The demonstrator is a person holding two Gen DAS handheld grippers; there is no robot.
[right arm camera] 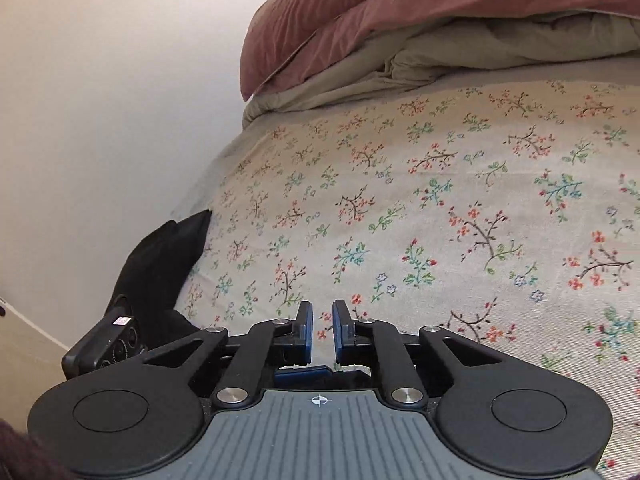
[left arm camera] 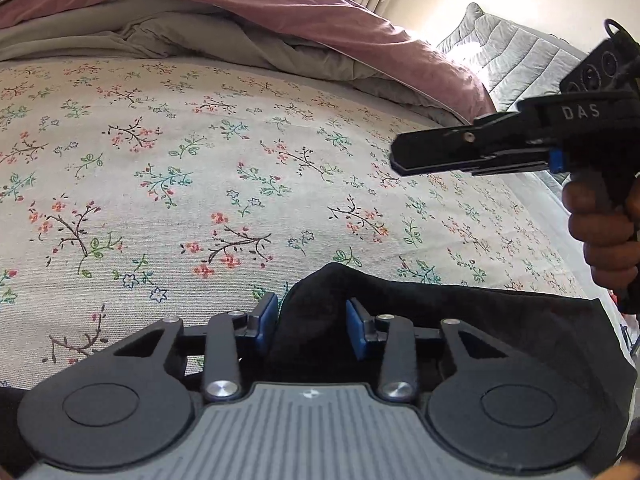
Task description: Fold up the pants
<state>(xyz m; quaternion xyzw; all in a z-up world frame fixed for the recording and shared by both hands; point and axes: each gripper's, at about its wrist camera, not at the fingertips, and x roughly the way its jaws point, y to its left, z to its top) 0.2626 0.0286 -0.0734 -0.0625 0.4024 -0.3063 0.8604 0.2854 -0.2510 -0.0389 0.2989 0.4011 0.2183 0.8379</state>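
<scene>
The black pants point(left arm camera: 460, 312) lie on the floral bedsheet point(left arm camera: 200, 160) at the near edge of the bed. A bunched fold of them rises between the blue pads point(left arm camera: 265, 320) of my left gripper point(left arm camera: 310, 324), which is shut on that fold. My right gripper point(left arm camera: 400, 156) hangs in the air above the sheet to the right, held by a hand point(left arm camera: 600, 236). In the right wrist view my right gripper point(right arm camera: 323, 328) has only a narrow slit between its pads, and nothing but sheet shows through it. More of the black pants point(right arm camera: 160, 272) hangs at the bed's left edge.
A pink duvet point(left arm camera: 280, 8) and a beige blanket point(left arm camera: 180, 36) are heaped along the far side of the bed. A grey quilted pillow point(left arm camera: 520, 52) sits at the back right. A plain wall point(right arm camera: 100, 100) borders the bed in the right wrist view.
</scene>
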